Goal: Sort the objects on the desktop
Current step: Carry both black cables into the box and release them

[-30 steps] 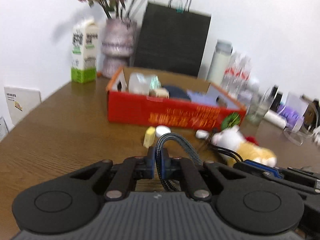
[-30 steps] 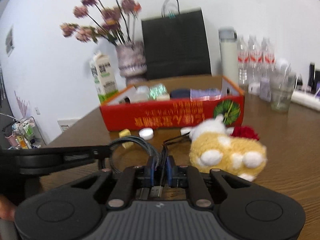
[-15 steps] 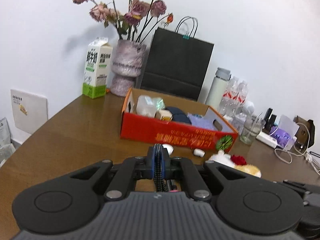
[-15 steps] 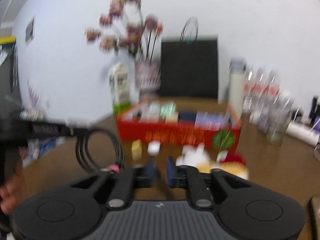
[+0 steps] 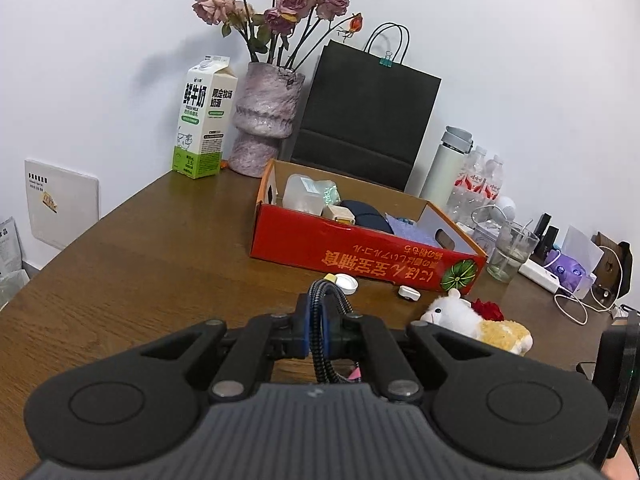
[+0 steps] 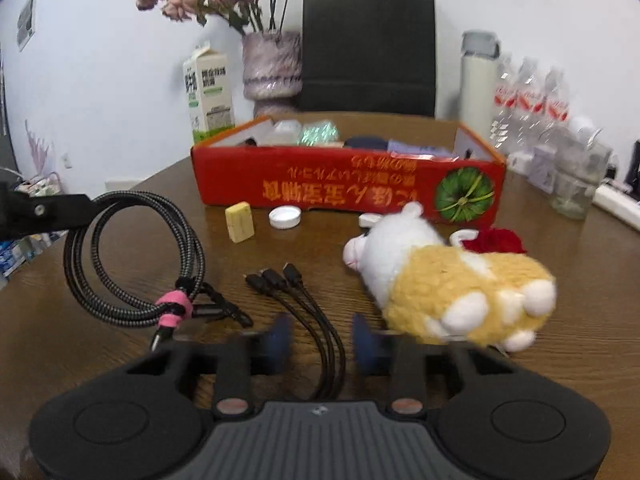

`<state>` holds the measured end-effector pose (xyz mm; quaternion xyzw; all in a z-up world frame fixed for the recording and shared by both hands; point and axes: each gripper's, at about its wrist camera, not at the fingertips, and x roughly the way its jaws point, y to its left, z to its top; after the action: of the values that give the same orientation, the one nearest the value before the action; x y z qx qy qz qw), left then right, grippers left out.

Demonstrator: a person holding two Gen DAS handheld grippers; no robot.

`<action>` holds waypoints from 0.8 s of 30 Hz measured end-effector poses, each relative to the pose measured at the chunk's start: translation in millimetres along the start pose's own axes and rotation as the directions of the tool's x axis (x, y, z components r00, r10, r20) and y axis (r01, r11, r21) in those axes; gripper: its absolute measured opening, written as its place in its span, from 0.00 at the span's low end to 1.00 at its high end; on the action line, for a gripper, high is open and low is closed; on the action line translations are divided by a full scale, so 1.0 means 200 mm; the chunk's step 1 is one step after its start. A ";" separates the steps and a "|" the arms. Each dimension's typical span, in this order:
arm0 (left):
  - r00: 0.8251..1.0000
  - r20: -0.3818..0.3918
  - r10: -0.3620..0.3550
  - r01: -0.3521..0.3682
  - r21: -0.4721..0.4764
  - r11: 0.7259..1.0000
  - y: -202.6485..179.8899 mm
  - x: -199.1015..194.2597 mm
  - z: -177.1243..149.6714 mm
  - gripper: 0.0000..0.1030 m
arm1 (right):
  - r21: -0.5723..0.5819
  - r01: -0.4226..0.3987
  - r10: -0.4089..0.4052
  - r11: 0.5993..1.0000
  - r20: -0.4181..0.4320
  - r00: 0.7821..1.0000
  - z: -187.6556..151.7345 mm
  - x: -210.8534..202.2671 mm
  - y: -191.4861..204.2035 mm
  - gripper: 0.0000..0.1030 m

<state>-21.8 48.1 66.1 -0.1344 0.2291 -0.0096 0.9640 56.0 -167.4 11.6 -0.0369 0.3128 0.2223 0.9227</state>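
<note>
Since the earlier frame our left claw (image 5: pixel 320 334) has lifted the braided cable (image 6: pixel 132 256) off the counter (image 5: pixel 140 264), and the coil now hangs in front of the red box (image 6: pixel 344 184). This claw is closed tight on the top of the loop. Our right claw (image 6: pixel 322 338) is closing around the three thin connector leads (image 6: pixel 296 300), which lie between its pads but are not yet pinched. We think the cable is light, limp and a little springy, so it will swing and sag. A good place to hold is near the pink tie (image 6: pixel 174 308), where the strands are bundled. The plush toy (image 6: pixel 452 280) lies in front of the box.
</note>
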 end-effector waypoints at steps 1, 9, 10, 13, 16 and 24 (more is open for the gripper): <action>1.000 0.003 -0.002 0.002 -0.004 1.000 0.00 0.00 0.00 0.06 | -0.008 -0.006 0.006 1.000 -0.003 1.000 0.00 0.00 0.00 0.06; 0.995 0.065 -0.071 0.072 -0.016 0.997 -0.02 -0.07 0.08 0.05 | 0.037 -0.008 0.002 0.999 0.165 0.986 0.05 -0.26 0.04 0.03; 0.993 0.071 -0.092 0.094 -0.019 0.995 -0.03 -0.07 0.11 0.02 | 0.041 -0.014 0.006 0.999 0.191 0.982 0.07 -0.31 0.03 0.03; 0.981 0.118 -0.152 0.155 -0.008 0.988 -0.07 -0.08 0.20 0.01 | 0.033 -0.031 0.021 0.999 0.271 0.962 0.17 -0.43 0.01 0.03; 0.966 0.170 -0.195 0.191 0.038 0.981 -0.15 -0.08 0.34 0.01 | 0.001 -0.014 0.013 1.000 0.337 0.941 0.32 -0.49 -0.02 0.03; 0.976 0.013 -0.219 0.216 0.112 0.970 -0.08 0.02 0.28 0.65 | 0.059 0.039 -0.059 0.998 0.383 0.922 0.44 -0.48 -0.19 0.04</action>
<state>8.0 46.2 116.7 -0.1056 0.2001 -0.1262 0.9659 54.5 -220.6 136.4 0.0227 0.1305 0.1942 0.9720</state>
